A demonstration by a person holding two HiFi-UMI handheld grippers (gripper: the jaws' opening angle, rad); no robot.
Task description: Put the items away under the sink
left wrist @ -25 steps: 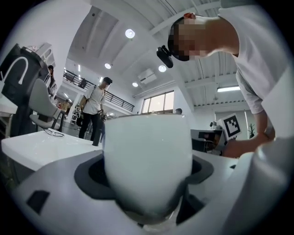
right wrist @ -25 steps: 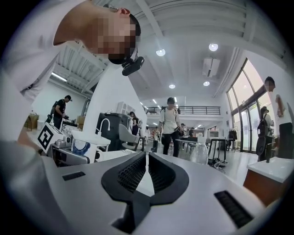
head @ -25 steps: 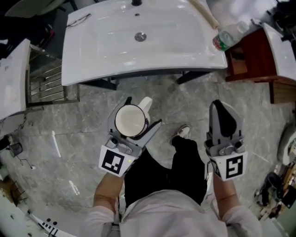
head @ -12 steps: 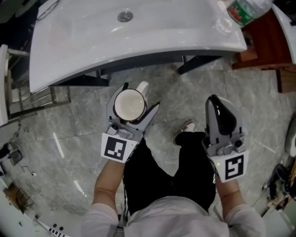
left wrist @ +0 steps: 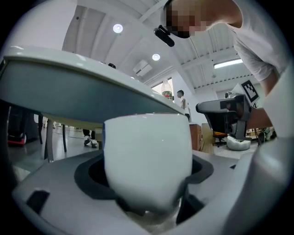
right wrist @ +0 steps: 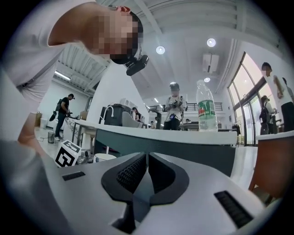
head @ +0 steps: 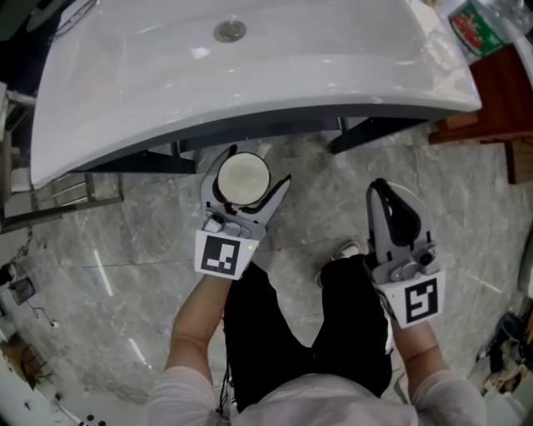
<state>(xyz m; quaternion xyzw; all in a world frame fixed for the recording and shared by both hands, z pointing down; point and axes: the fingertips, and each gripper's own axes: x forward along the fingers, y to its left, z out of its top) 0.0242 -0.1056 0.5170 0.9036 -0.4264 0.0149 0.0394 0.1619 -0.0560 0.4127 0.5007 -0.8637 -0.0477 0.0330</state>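
Note:
A white mug (head: pixel 243 177) stands upright between the jaws of my left gripper (head: pixel 250 169), which is shut on its sides. The mug hangs just in front of the white sink's front edge (head: pixel 250 116), above the grey stone floor. In the left gripper view the mug (left wrist: pixel 147 160) fills the jaws, with the sink's underside (left wrist: pixel 82 92) above it. My right gripper (head: pixel 381 188) is level to the right with its jaws pressed together and nothing in them. Its black ribbed pads (right wrist: pixel 131 172) meet in the right gripper view.
A plastic bottle (head: pixel 470 25) with a green label stands at the sink's right end, also seen as the bottle (right wrist: pixel 206 110) in the right gripper view. Dark brackets (head: pixel 366 133) hold the sink from below. A brown cabinet (head: pixel 500 100) sits at the right. My legs and one shoe (head: pixel 343 250) are below.
Both grippers have sunk lower, and the left one has carried the mug forward. The sink's front edge now sits just ahead of the mug. Neither gripper's jaws have changed.

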